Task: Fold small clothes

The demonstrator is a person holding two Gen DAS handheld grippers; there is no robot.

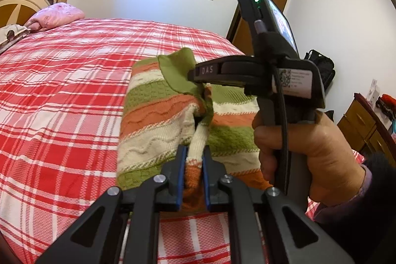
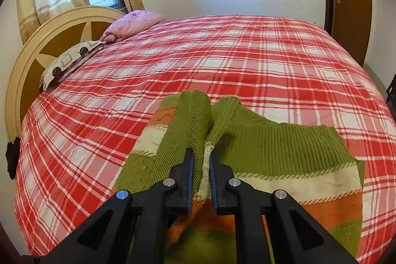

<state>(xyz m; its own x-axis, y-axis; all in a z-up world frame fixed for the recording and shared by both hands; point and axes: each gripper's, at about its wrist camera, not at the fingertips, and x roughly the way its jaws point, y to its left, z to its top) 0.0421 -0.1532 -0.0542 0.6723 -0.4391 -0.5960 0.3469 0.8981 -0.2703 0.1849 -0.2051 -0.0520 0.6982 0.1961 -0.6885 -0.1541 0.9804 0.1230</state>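
Note:
A small knitted sweater (image 1: 158, 115) striped green, orange and cream lies on the red plaid bed (image 1: 61, 90), partly lifted. My left gripper (image 1: 194, 152) is shut on a cream and orange fold of it, pinched between the blue pads. In the left wrist view my right gripper (image 1: 198, 73) reaches in from the right, held by a hand (image 1: 307, 152), its tip clamped on the green ribbed edge. In the right wrist view my right gripper (image 2: 201, 155) is shut on a bunched green and cream fold of the sweater (image 2: 272, 152), which drapes to the right.
Two pillows (image 2: 133, 25) lie by the rounded headboard (image 2: 32, 53) at the far left. A wooden door (image 1: 262, 11) and a dark bag (image 1: 321, 66) stand beyond the bed, with a wooden dresser (image 1: 363, 123) on the right. Plaid bedding stretches left of the sweater.

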